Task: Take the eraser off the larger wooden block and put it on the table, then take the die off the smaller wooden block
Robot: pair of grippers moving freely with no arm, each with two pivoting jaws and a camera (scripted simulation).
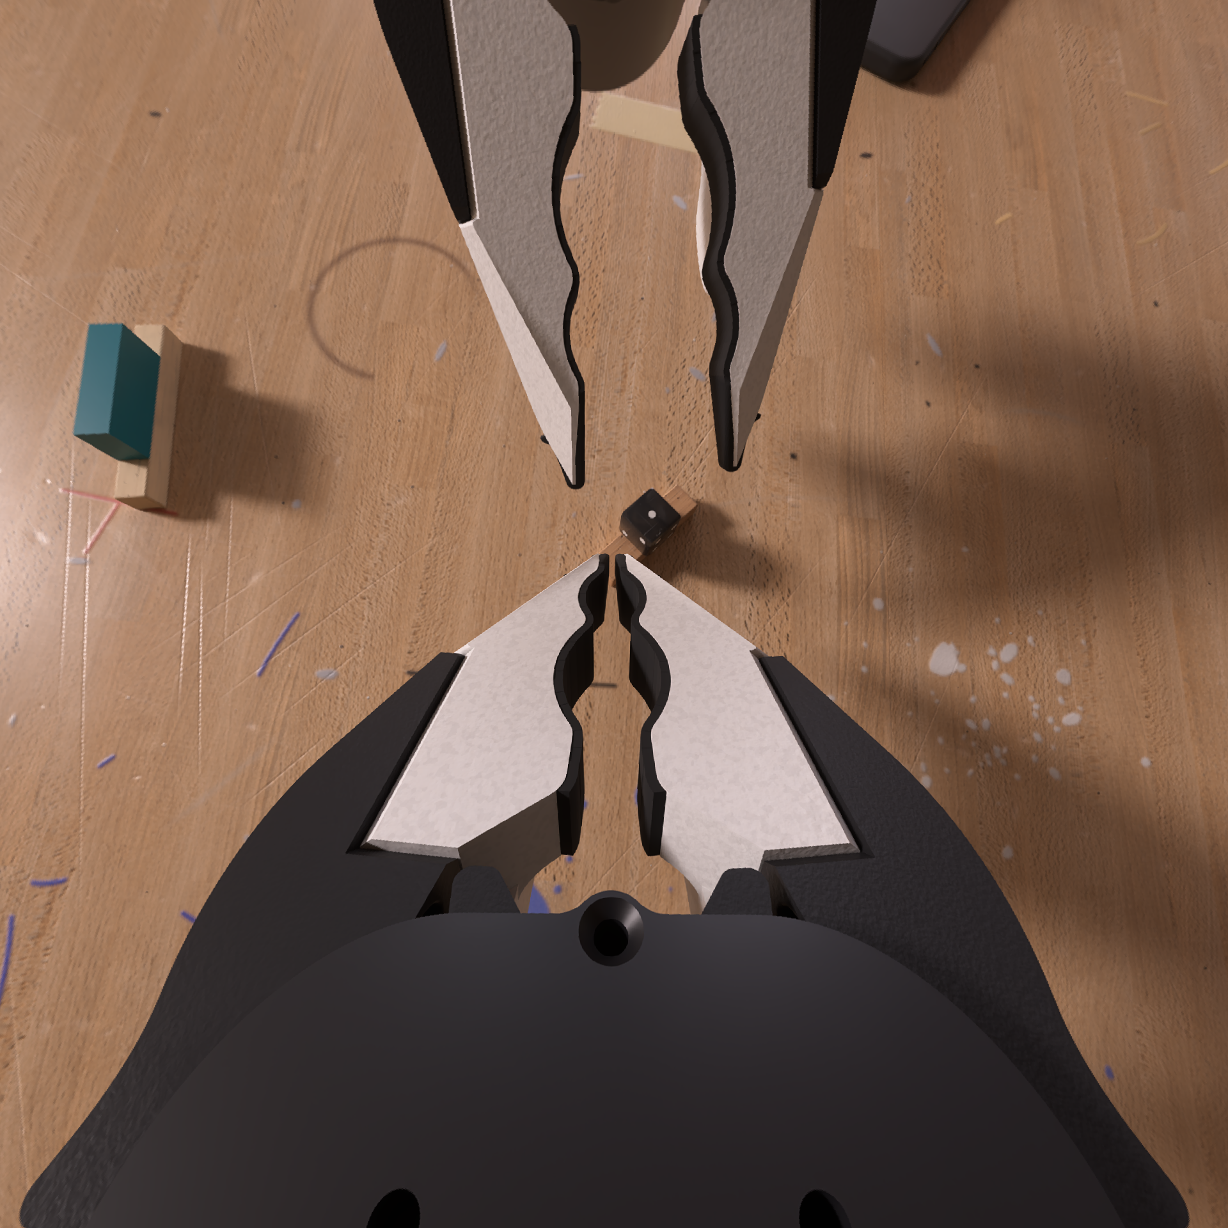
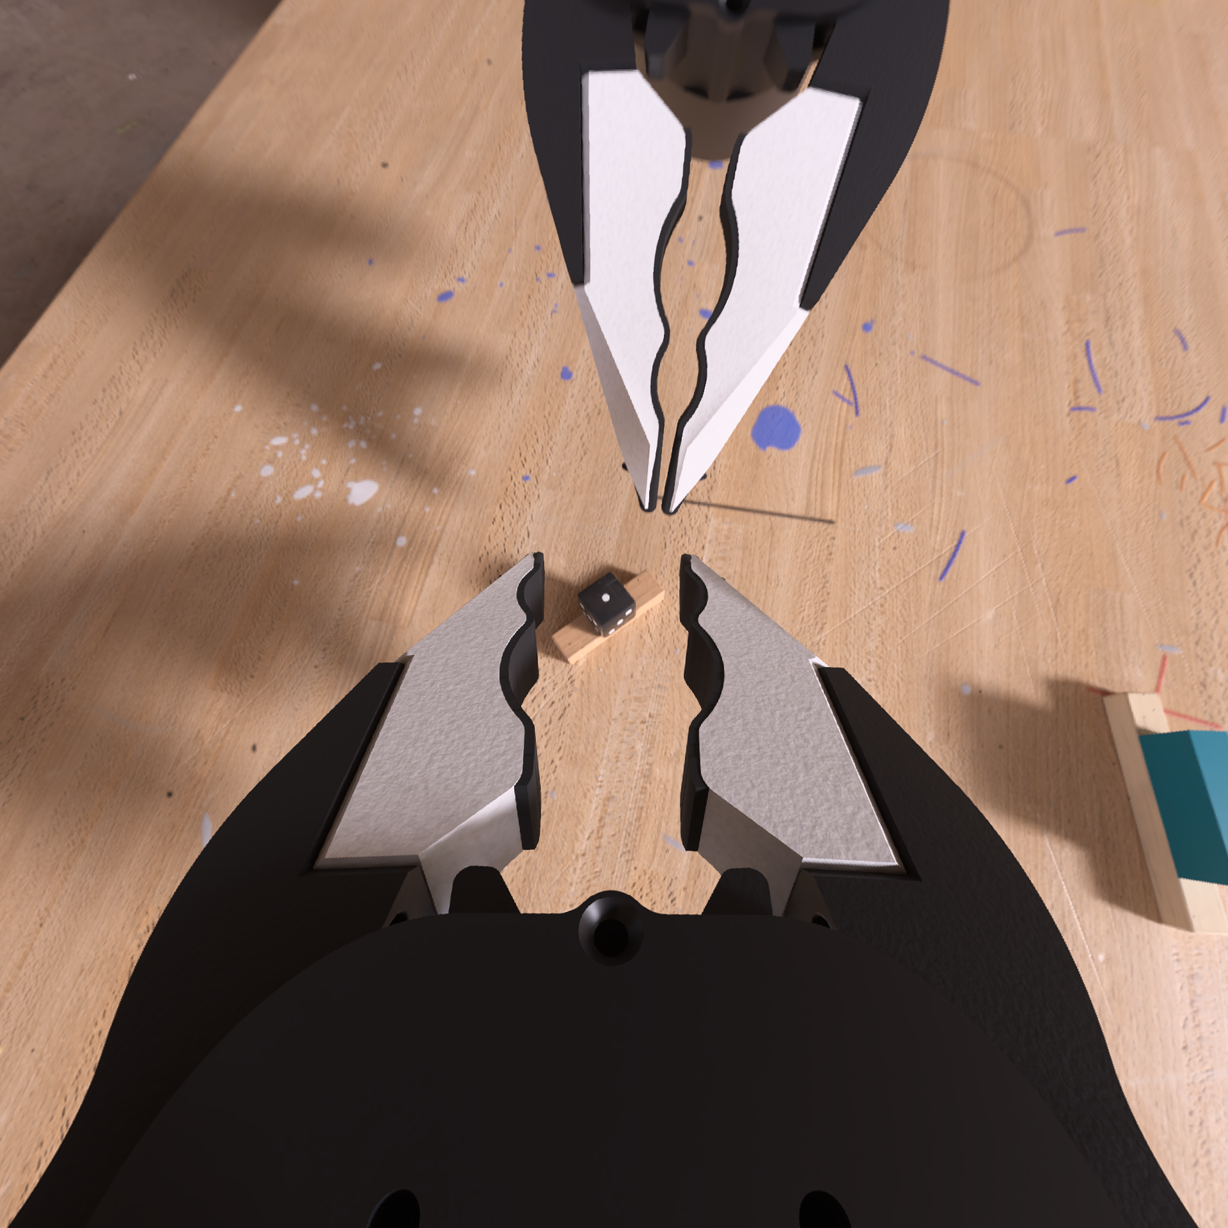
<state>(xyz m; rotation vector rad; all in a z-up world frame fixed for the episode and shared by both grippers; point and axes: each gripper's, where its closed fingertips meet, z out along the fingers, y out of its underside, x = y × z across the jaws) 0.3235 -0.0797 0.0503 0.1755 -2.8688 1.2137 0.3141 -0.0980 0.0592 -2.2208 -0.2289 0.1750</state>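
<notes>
A black die (image 2: 605, 601) sits on the smaller wooden block (image 2: 581, 643), which lies flat on the table. My right gripper (image 2: 611, 561) is open and empty above them, with the die showing between its fingertips. My left gripper (image 1: 611, 558) is shut on nothing, its tips just short of the die (image 1: 650, 521) and the smaller block (image 1: 683, 506). Each gripper faces the other: the right one (image 1: 653, 473) reaches in from the top of the left wrist view, the left one (image 2: 658, 510) likewise in the right wrist view. A teal eraser (image 1: 116, 392) rests on the larger wooden block (image 1: 159, 425) at the left; both (image 2: 1189, 797) (image 2: 1133, 784) also show at the right edge of the right wrist view.
The wooden table (image 1: 332, 664) bears paint spatter and pen marks. A dark flat object (image 1: 910, 40), a tan round thing (image 1: 618, 60) and a pale wooden strip (image 1: 638, 119) lie at its far end. The table's edge and the floor (image 2: 80, 100) show at upper left.
</notes>
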